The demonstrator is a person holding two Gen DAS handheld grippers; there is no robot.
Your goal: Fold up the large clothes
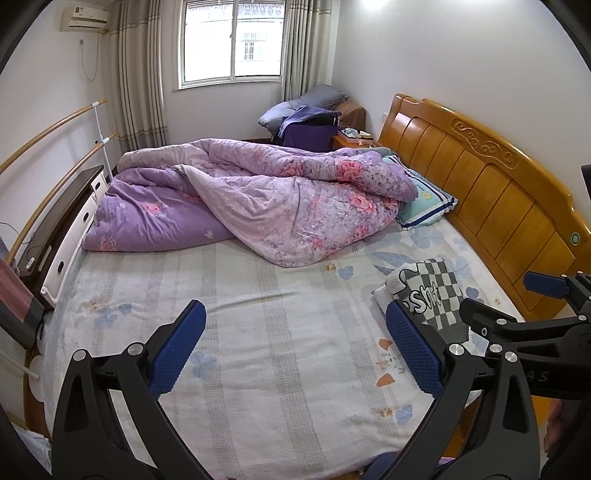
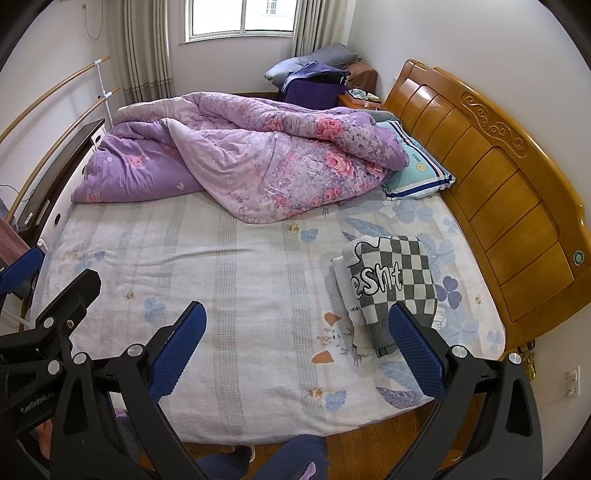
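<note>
Both jaws wide and empty, left gripper (image 1: 295,350) and right gripper (image 2: 297,349) hover above the bedsheet (image 2: 229,266); folded checkered sweater (image 2: 391,280) should stay square

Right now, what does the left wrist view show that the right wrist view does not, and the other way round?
Only the left wrist view shows the air conditioner high on the wall and the right tongs reaching in from the right edge.

Only the right wrist view shows the wall sockets past the headboard, the wooden floor at the bed's near edge, and the left tongs at its left edge.

Both show the folded checkered sweater, the purple quilt, the striped pillow, the headboard and the window. Both tongs are open and empty.
</note>
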